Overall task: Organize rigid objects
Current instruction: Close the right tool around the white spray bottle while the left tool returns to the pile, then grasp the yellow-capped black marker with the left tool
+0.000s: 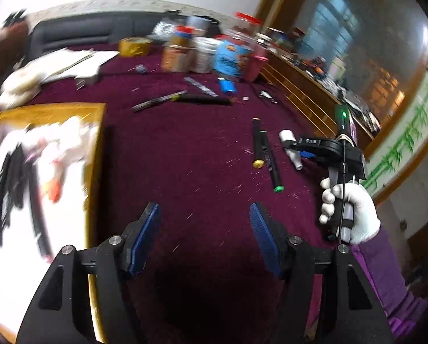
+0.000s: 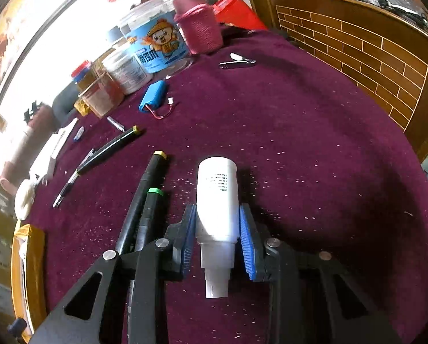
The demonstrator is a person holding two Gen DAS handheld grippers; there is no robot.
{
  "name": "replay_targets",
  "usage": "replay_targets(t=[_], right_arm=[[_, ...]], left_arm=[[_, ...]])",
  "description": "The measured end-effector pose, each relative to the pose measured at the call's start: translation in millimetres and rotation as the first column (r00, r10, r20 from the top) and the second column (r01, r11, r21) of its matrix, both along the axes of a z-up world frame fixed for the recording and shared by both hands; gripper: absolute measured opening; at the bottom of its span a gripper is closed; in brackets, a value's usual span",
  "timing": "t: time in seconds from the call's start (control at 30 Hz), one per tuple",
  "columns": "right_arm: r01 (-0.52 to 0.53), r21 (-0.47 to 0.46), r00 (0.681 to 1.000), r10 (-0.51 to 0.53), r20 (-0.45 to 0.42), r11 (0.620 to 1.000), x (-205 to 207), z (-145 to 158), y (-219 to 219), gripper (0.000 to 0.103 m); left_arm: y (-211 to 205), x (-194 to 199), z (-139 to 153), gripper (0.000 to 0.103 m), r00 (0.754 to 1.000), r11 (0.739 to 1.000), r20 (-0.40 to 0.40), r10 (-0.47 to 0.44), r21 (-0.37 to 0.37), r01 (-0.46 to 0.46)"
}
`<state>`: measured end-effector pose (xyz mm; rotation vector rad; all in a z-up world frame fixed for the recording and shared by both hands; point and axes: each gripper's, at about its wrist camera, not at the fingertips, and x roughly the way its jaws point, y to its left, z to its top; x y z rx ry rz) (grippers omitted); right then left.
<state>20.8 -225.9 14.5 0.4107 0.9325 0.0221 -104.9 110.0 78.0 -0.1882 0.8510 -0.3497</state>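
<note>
A white plastic bottle (image 2: pixel 217 200) lies on the maroon cloth (image 2: pixel 300 149), its nozzle towards the camera. My right gripper (image 2: pixel 217 210) is shut on it, a blue pad pressed to each side of its body. In the left wrist view the same bottle (image 1: pixel 289 139) shows under the right gripper (image 1: pixel 295 147), which a white-gloved hand (image 1: pixel 354 215) holds. Two black markers (image 2: pixel 145 189), one yellow-capped and one green-capped, lie just left of the bottle. My left gripper (image 1: pixel 203 209) hangs open over bare cloth with nothing between its fingers.
A gold-rimmed box (image 1: pixel 96 132) holding several items sits at the left. Jars and tins (image 2: pixel 156 48) crowd the far edge, with a blue battery pack (image 2: pixel 153 96), pens (image 2: pixel 110 146) and a nail clipper (image 2: pixel 236 63) before them. Wooden furniture (image 2: pixel 357 51) borders the right.
</note>
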Motion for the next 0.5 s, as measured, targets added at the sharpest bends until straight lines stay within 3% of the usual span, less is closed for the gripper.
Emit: replay_targets(t=[0.2,0.4,0.5], right_arm=[[0.012,0.125,1.0,-0.015,0.025,0.992,-3,-4,-16,0.026],[0.001,0.091,0.999,-0.005,0.046,0.996,-2,-1,-10,0.026],[-0.018,0.077,0.998,0.014,0.06,0.997,-2,0,-6,0.026]], left_arm=[[-75,48,-8,0.063,0.988,0.98,0.046,-0.147,0.141,0.139],[-136,89,-34,0.062,0.965,0.922,0.028,-0.26,0.304,0.24],[-150,106,-46,0.052,0.96,0.905,-0.004,-0.281,0.333,0.266]])
